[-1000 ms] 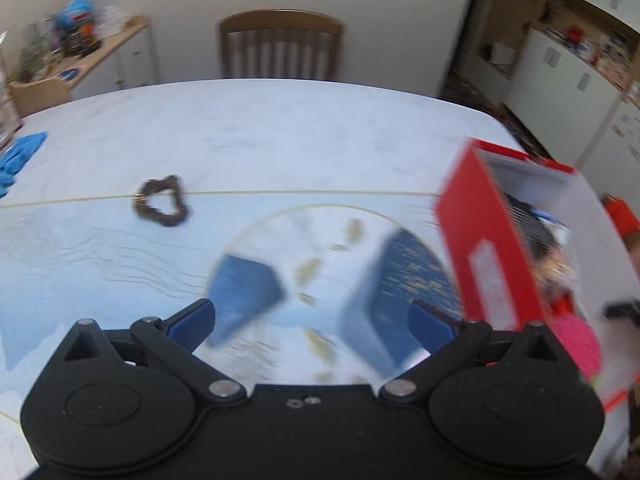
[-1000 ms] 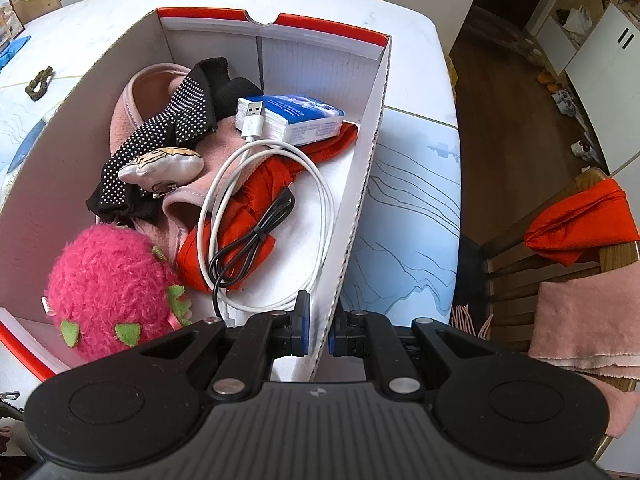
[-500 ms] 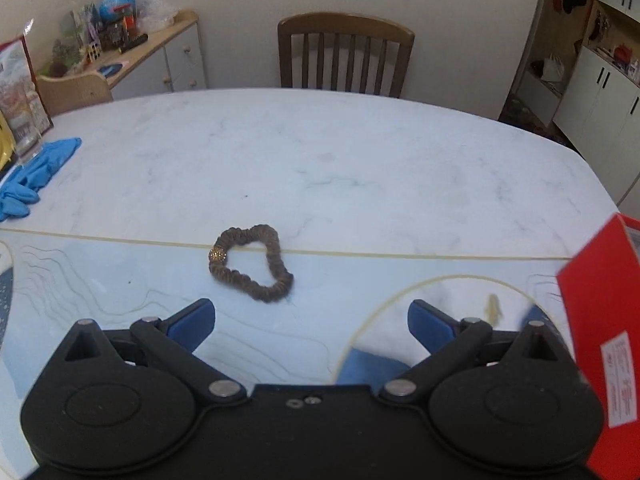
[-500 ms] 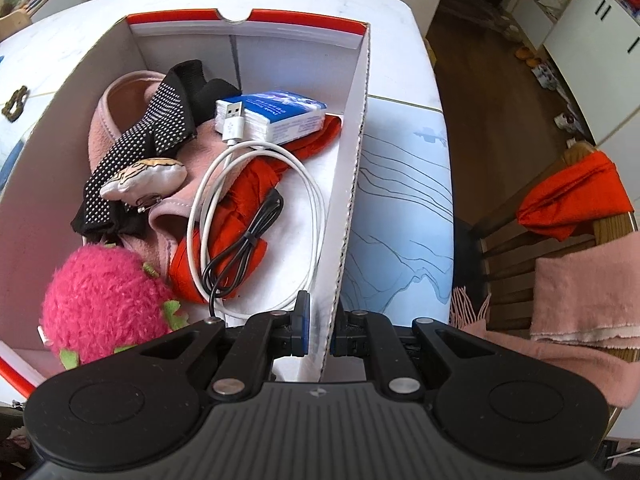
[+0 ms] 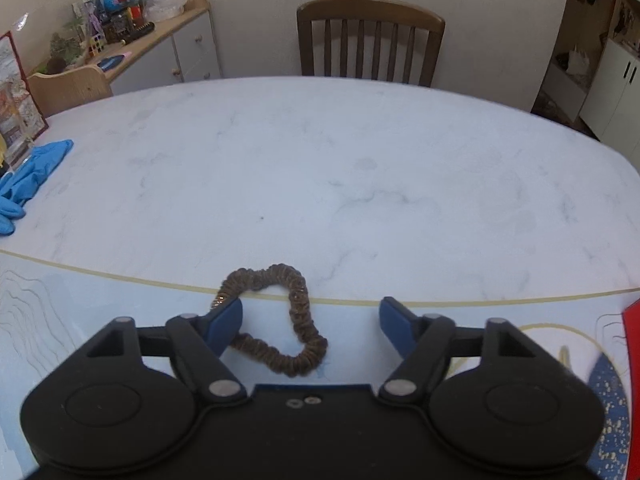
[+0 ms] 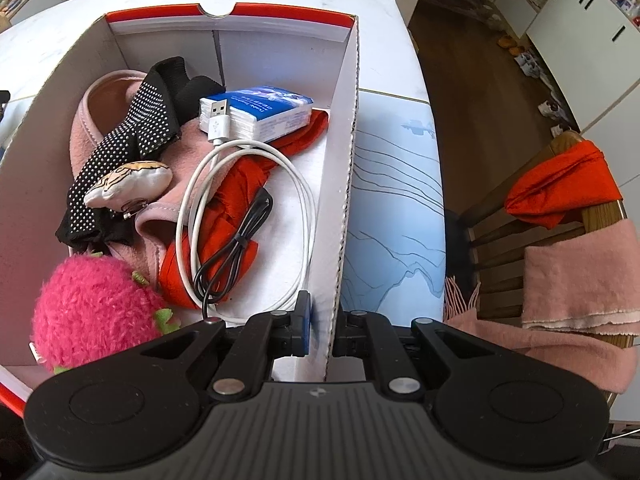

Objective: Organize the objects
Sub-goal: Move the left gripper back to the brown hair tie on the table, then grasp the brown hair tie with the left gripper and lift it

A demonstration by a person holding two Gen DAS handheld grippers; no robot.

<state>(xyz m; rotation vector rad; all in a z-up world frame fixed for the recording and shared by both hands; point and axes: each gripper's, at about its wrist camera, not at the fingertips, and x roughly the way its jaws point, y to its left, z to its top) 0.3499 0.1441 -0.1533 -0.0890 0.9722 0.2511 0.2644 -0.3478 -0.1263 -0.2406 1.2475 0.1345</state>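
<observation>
On marble table [image 5: 320, 184], brown hair tie [image 5: 280, 320] lies between closing left gripper [image 5: 311, 322] jaws, nearer the left pad, ungripped.

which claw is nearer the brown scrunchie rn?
Left. The left claw straddles the brown scrunchie on the table, closing, pads not yet pressing it. The right claw is clamped on the box wall, scrunchie not in its view.
</observation>
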